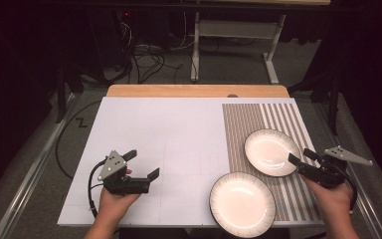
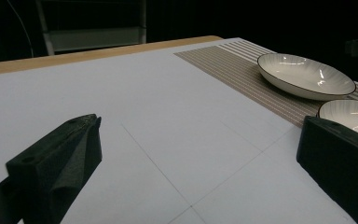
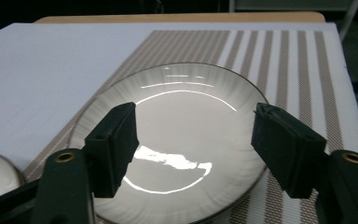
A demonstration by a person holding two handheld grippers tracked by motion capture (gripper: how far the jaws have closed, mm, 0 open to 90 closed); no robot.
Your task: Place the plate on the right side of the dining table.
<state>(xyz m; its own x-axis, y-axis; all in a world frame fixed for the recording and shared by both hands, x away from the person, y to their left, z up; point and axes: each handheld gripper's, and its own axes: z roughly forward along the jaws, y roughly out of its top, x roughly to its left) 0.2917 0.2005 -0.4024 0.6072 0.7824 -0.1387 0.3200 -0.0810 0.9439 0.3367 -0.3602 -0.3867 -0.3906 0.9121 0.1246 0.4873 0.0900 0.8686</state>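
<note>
Partly, right gripper fingers hide the far plate.

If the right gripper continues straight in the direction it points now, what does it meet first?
Most likely the far plate on the striped mat. The right gripper is open, its jaws framing that plate's near rim, though the exact height above it is unclear.

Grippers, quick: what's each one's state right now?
Left gripper: open, holding nothing, over the white board.
Right gripper: open, jaws spread above the far plate, not gripping it.
</note>
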